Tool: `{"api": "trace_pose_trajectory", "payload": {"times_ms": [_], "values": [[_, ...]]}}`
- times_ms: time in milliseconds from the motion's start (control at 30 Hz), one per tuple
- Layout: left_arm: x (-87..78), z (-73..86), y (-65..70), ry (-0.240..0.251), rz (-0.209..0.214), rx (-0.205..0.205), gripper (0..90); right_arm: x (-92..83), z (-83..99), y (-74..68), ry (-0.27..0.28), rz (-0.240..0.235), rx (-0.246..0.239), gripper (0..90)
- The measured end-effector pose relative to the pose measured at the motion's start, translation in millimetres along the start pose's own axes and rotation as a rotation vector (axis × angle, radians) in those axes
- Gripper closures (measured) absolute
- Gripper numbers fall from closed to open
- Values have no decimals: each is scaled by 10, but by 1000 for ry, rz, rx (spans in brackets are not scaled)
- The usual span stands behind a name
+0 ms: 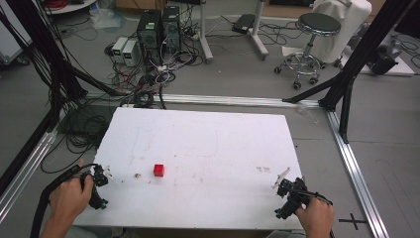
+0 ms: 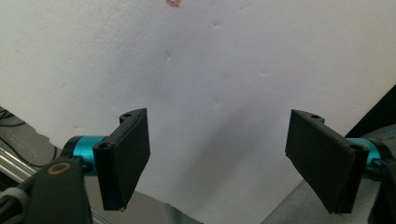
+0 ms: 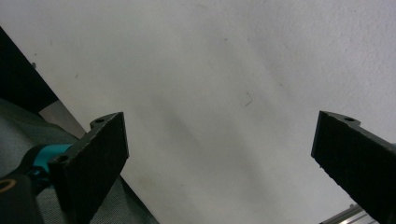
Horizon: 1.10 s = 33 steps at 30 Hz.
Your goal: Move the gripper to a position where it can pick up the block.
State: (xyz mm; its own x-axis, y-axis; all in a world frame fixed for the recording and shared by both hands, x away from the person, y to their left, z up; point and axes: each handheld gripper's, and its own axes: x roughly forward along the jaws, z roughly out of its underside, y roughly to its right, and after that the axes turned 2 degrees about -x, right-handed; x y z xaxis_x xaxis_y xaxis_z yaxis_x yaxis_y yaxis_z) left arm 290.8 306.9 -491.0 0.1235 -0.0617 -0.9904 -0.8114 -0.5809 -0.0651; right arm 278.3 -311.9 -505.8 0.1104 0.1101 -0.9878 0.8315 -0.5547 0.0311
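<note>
a: position of the small red cube?
b: left of centre on the white foam table board, untouched.
a: tong status?
b: left gripper released, near-left edge; right gripper released, near-right corner. both empty.

Each hand carries a black gripper — the left gripper and the right gripper — with a thick black cable trailing back along the forearm. The fingers are flat, rectangular black pads with screw holes at their tips, mounted on bright teal cylindrical fittings. Both forearms are bare — no sleeves visible.
</note>
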Motion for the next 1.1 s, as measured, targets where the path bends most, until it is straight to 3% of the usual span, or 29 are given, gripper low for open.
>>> {"api": "trace_pose_trajectory", "payload": {"times_ms": [633,933,1000,1100], "values": [[0,4,2,10,-4,2,223,0,6,-7,5,-1,1,31],[-14,3,8,37,26,28,223,-11,18,-14,13,2,2,31],[-13,9,1,39,16,47,223,-14,22,-14,16,1,2,31],[2,2,-19,36,-45,48,224,-14,18,-17,19,-1,5,31]]}}
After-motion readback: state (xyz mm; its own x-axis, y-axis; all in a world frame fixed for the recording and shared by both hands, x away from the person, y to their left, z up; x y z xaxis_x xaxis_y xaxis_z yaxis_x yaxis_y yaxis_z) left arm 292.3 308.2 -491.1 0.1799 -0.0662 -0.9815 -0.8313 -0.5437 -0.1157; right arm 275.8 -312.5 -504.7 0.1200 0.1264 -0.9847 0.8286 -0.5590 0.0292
